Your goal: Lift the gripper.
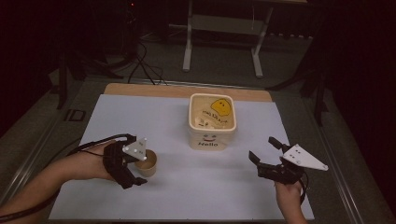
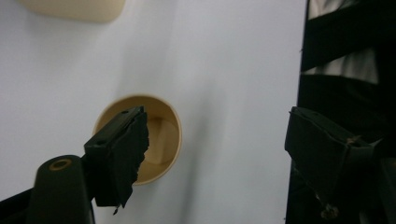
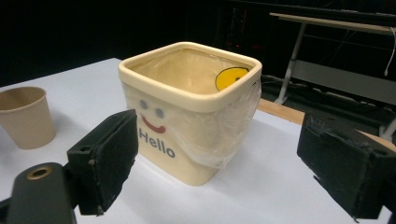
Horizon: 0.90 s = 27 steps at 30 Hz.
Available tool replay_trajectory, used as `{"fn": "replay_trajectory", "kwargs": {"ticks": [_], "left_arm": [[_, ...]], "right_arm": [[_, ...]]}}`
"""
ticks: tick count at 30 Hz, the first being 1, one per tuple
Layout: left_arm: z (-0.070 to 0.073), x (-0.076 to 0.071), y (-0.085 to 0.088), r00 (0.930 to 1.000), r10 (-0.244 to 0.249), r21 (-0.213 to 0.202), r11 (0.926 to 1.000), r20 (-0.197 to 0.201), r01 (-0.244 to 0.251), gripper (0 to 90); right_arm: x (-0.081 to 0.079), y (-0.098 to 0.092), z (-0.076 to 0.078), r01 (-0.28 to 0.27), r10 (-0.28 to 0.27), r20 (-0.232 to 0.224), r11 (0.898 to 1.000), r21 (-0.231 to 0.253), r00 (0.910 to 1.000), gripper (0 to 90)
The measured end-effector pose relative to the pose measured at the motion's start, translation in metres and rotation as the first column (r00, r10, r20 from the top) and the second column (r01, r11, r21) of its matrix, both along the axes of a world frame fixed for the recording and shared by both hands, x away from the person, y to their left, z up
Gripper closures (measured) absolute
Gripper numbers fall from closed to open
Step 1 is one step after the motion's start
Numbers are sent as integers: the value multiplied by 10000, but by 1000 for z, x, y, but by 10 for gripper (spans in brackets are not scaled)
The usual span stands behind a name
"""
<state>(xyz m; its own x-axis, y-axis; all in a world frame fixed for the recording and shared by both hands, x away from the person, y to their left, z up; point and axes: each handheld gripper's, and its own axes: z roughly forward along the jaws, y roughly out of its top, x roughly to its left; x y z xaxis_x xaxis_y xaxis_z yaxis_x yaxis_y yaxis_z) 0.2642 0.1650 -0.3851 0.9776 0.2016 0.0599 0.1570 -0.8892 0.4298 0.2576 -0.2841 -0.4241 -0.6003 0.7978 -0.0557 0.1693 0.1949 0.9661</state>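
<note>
A dim room holds a table covered by a pale white sheet [image 1: 187, 186]. The left gripper [image 1: 135, 175] hangs over a small tan paper cup [image 1: 147, 163], its jaws spread wide, one above the cup's mouth, pressing nothing. The right gripper [image 1: 261, 151] rests near the sheet's right edge, jaws wide apart and empty, facing a square cream tub [image 1: 212, 121] printed "Hello".
</note>
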Motion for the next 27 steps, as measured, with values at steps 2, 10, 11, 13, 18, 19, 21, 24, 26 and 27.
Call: {"fn": "replay_trajectory", "kwargs": {"ticks": [2, 10, 11, 13, 18, 19, 21, 24, 26, 27], "left_arm": [[-5, 1, -2, 9999, 129, 264, 9996, 90, -132, 334], [-19, 6, -9, 9995, 169, 1145, 9932, 285, -200, 528], [-20, 7, -10, 9997, 140, 1165, 9931, 191, -161, 548], [-22, 9, -11, 9998, 122, 1190, 9928, 141, -138, 585], [-28, 14, -13, 10000, 96, 1237, 9923, 9, -96, 658], [-29, 15, -13, 10000, 89, 1262, 9920, -15, -86, 664], [-33, 17, -13, 9997, 111, 1267, 9919, -205, -84, 669], [-38, 19, -14, 9995, 135, 1385, 9903, -285, -95, 700], [-40, 20, -14, 9995, 141, 1429, 9897, -276, -101, 723], [-41, 21, -15, 9996, 111, 1484, 9889, -276, -69, 723]], "right_arm": [[0, 0, 0, -7, 7, -24, 10000, 11, 10000, 125], [0, 0, 0, -35, 35, -47, 10000, 14, 10000, 125], [0, 0, 0, -31, 31, -43, 10000, 4, 10000, 125], [0, 0, -1, -47, 47, -45, 10000, -2, 10000, 125], [0, 0, -1, -58, 58, -54, 10000, -15, 10000, 125], [0, 0, 0, -50, 50, -45, 10000, -20, 10000, 126], [0, 0, 0, -59, 59, -56, 10000, -9, 10000, 126], [1, -1, -1, -63, 63, -68, 10000, -21, 10000, 126], [1, 0, -1, -68, 68, -69, 10000, -30, 10000, 126], [1, 0, -1, -66, 65, -68, 10000, -37, 10000, 126]]}}
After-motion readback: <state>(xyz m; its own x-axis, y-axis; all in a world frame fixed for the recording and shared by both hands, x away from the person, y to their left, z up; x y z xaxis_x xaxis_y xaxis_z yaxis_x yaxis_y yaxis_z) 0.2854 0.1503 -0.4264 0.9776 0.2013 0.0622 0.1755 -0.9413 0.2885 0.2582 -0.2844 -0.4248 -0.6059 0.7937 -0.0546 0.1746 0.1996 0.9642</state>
